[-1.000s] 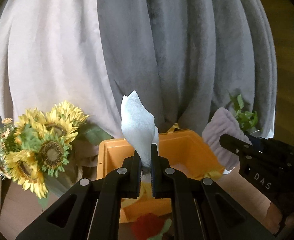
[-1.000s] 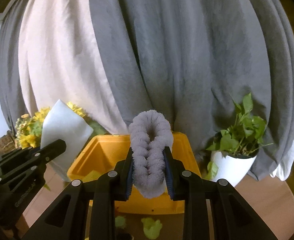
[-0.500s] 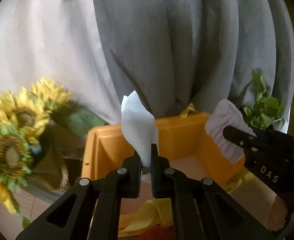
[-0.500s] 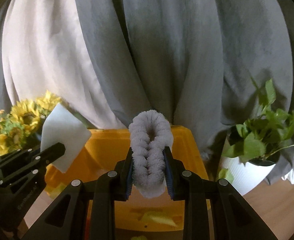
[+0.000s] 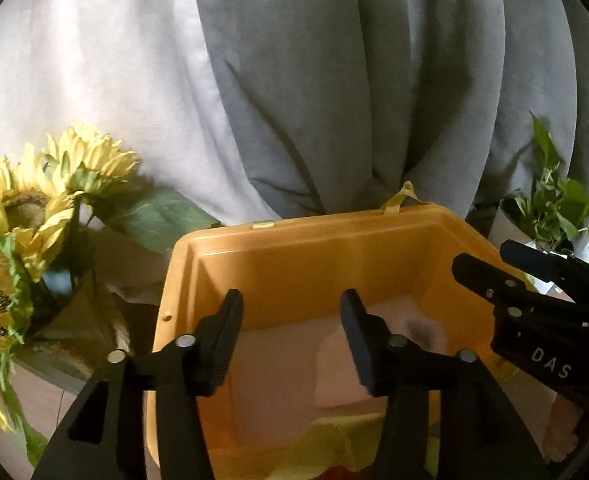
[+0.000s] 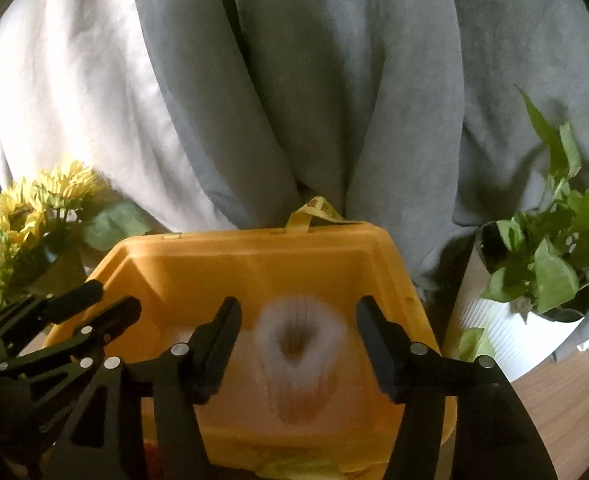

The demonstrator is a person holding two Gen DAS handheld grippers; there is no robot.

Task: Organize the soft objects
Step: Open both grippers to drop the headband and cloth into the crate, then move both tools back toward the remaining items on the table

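Observation:
An open orange bin (image 5: pixel 306 256) stands in front of me; it also shows in the right wrist view (image 6: pixel 254 256). My left gripper (image 5: pixel 292 336) is open and empty over the bin. A pale cloth (image 5: pixel 334 364) lies blurred on the bin floor below it. My right gripper (image 6: pixel 298 340) is open and empty over the bin. A fluffy grey ring-shaped soft object (image 6: pixel 298 352) is blurred between its fingers, inside the bin. The right gripper shows at the right of the left wrist view (image 5: pixel 534 304). The left gripper shows at the left of the right wrist view (image 6: pixel 58 332).
Sunflowers (image 5: pixel 22 216) stand left of the bin. A potted green plant (image 6: pixel 542 264) in a white pot stands to its right. Grey and white curtains (image 5: pixel 334 80) hang behind. Yellow and red soft things (image 5: pixel 326 444) lie in front of the bin on the wooden surface (image 6: pixel 566 400).
Both grippers moved closer over the bin and opened. The white cloth left the left gripper and the grey fluffy ring left the right gripper; both are now in the bin.

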